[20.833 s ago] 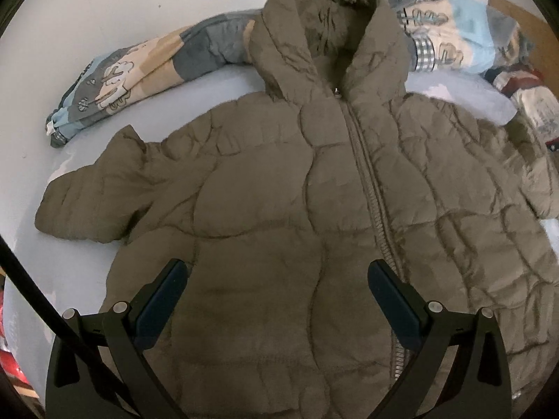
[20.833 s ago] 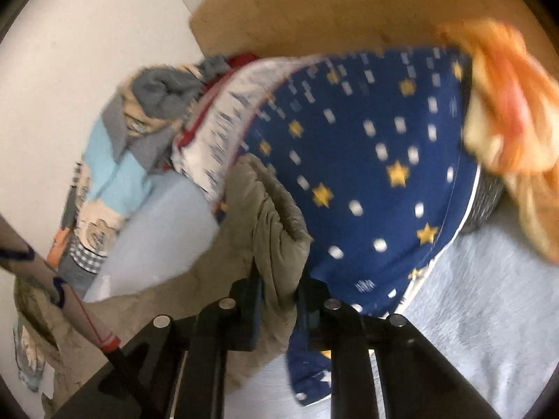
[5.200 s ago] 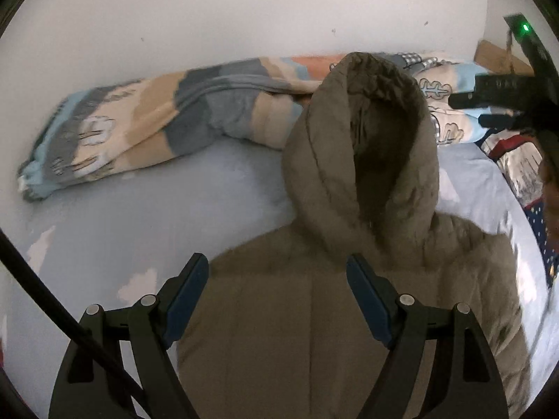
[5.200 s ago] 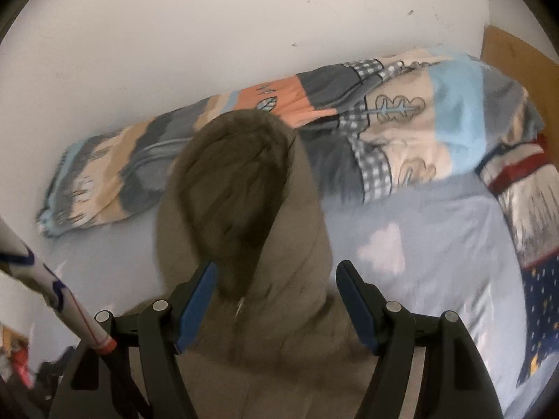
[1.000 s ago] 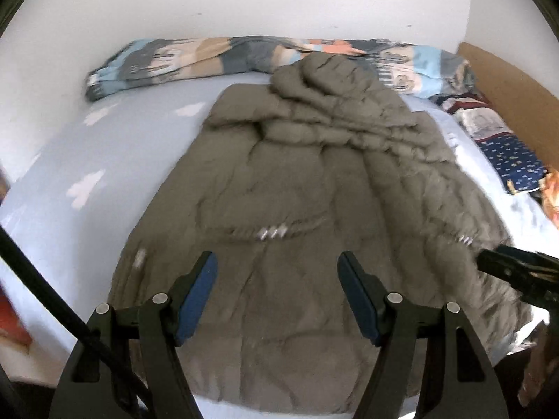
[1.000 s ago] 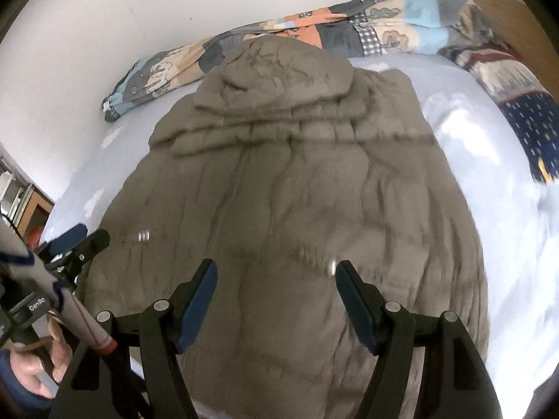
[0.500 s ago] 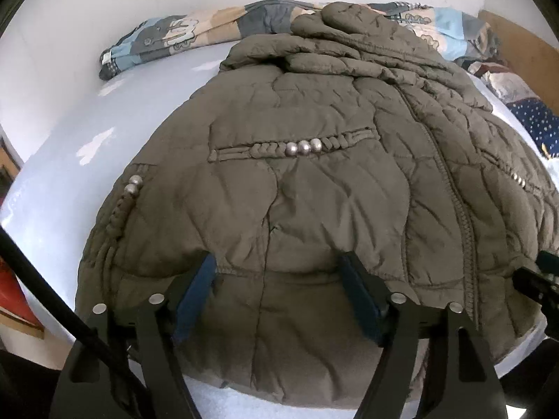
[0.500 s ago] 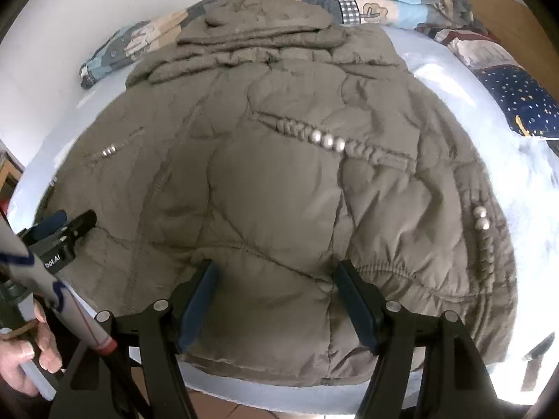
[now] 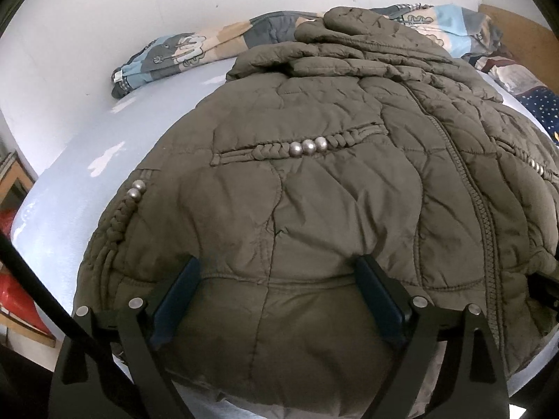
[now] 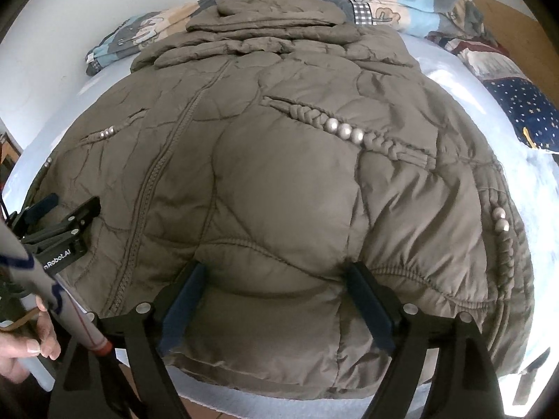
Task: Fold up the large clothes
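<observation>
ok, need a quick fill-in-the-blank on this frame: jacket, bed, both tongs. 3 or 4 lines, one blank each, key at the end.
1. The padded jacket lying on the bed is olive-____ in colour.
2. Its front zipper is ____.
3. Both the left tongs and the right tongs are down at the jacket's ____.
4. Each braided pocket trim carries ____ metal beads.

Missing words: brown; closed; hem; three

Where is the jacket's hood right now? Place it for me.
In both wrist views the hood lies folded at the far end of the olive jacket, on the bed against the patterned blanket along the wall, opposite the hem nearest the cameras.
</observation>
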{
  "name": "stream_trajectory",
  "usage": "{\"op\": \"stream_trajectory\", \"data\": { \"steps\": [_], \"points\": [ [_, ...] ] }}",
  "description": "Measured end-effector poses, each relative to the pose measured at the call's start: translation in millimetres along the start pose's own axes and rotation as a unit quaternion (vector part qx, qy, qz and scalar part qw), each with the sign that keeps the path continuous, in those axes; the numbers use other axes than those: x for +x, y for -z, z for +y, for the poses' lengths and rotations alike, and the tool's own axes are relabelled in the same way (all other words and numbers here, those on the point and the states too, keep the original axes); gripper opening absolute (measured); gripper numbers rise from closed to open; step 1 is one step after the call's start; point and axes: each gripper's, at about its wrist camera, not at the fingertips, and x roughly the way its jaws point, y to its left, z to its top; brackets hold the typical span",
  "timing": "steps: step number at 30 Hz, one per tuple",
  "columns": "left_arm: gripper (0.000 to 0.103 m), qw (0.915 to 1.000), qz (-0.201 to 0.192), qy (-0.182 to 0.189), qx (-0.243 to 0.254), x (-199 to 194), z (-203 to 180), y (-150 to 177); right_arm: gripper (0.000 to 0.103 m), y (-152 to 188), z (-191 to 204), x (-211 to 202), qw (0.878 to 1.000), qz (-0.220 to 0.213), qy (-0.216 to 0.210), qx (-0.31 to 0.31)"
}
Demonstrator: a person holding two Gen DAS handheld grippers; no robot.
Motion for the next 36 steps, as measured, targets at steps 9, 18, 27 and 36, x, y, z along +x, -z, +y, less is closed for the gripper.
{"op": "stream_trajectory", "data": {
  "steps": [9,18,27,36],
  "points": [
    [0.093,1.0000,0.000,0.001,-0.002,1.4,1.1,-0.3,0.091,-0.4,1.3,1.7,1.000,0.000,0.001,-0.004],
    [0.094,0.9999,-0.009,-0.005,0.000,2.1,1.4,1.1,0.091,1.3,1.6,1.7,1.000,-0.006,0.000,-0.009],
    [0.095,0.9994,-0.031,-0.008,0.014,1.1,1.3,6.5,0.092,5.5,2.6,-0.2,1.000,-0.019,-0.001,-0.016],
    [0.096,0.9990,-0.038,-0.014,0.021,0.5,-0.9,7.4,0.093,5.9,3.3,-0.6,1.000,-0.020,0.000,-0.019]
  ]
}}
